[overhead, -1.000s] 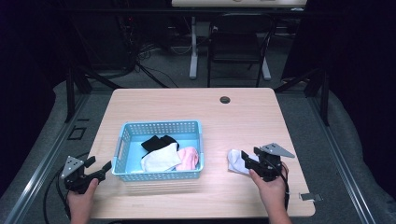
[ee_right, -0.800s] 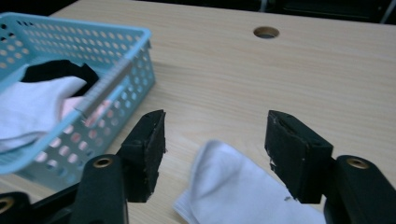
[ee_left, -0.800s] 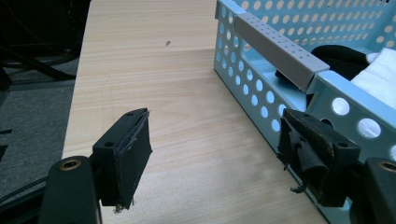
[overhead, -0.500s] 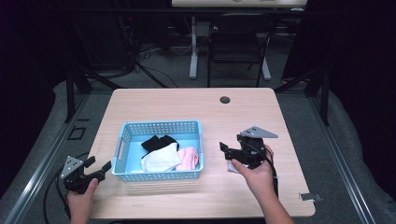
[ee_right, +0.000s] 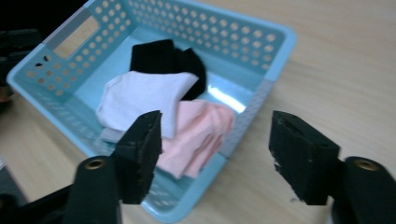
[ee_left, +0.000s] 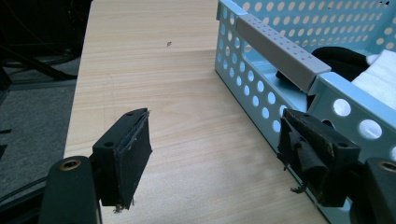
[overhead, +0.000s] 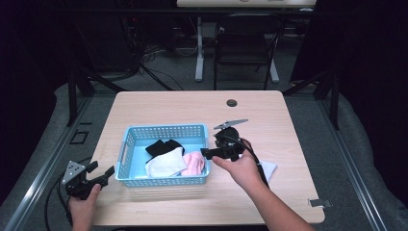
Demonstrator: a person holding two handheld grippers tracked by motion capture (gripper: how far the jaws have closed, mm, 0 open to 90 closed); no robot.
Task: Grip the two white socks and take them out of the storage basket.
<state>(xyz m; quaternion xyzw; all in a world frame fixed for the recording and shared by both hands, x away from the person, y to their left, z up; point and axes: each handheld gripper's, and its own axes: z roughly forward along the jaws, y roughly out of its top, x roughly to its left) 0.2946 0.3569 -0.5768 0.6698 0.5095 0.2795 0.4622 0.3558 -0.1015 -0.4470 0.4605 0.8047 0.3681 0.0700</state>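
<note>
While the right gripper (overhead: pixel 208 153) (fingers released, empty) nears the basket (overhead: pixel 166 131), the next move calls for gripping the pink sock (ee_right: pixel 198 135).

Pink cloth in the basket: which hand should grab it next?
Probably right. The right gripper is open and empty at the basket wall beside the pink cloth. The left gripper sits outside the far end.

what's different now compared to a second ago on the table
The right gripper let go of the white cloth, left it on the table and moved left to the blue basket; its jaws have just been closing a little, empty. The left gripper and the basket's clothes stayed put.
</note>
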